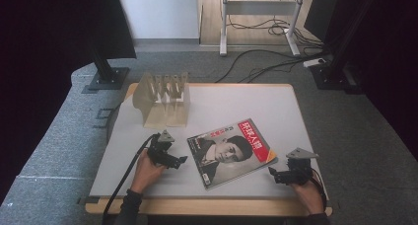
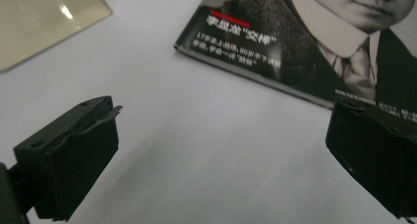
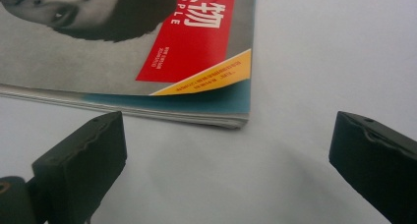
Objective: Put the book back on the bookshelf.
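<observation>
Lying flat near the table's point(image 1: 296, 111) front edge, right of centre: a magazine point(image 1: 229, 151), cover up. Flanking it, left gripper point(image 1: 183, 160) just off its left edge, right gripper point(image 1: 270, 170) by its front right corner, both gaping wide, clasping nothing. Standing toward the back left corner: a clear slotted rack point(image 1: 162, 99).
</observation>
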### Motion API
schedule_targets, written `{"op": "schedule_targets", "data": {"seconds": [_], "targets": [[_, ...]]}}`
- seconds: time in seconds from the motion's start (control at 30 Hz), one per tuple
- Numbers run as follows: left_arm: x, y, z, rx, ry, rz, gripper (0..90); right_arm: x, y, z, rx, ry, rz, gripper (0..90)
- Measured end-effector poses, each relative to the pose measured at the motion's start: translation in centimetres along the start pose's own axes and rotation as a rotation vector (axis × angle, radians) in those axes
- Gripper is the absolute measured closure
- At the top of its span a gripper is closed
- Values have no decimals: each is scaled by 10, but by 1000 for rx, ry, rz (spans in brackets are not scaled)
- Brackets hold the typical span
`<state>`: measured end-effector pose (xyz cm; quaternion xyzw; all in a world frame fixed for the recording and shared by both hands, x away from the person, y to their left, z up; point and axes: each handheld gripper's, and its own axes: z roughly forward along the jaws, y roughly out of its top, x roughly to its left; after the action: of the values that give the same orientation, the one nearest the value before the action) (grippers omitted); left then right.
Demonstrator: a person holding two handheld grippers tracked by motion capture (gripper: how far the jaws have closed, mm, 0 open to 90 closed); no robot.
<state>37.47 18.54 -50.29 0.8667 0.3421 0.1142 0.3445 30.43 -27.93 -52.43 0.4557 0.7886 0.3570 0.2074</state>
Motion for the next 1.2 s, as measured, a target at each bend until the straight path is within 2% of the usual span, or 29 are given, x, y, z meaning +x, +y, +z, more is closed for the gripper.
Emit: {"op": "schedule_targets", "data": {"seconds": [0.1,0.2,0.43,0.5,0.67,0.77,0.93,1.1,1.2], "targets": [[-2,9,4,18,1,29,0,2,3,1,1,1,-11,8],[-3,18,9,32,-8,42,0,3,5,1,4,2,-22,8],[-2,34,21,34,-32,62,0,5,12,4,0,3,-43,0],[-1,38,25,33,-23,71,0,6,14,6,2,3,-50,0],[1,47,33,24,-33,87,0,9,18,12,12,5,-62,0],[3,50,40,13,-46,83,0,10,19,16,19,5,-66,0],[4,52,53,38,-51,98,0,11,18,25,31,8,-72,0],[2,53,65,50,-78,109,0,11,18,31,47,4,-81,0],[2,51,71,58,-100,99,0,10,18,31,46,9,-82,0]]}}
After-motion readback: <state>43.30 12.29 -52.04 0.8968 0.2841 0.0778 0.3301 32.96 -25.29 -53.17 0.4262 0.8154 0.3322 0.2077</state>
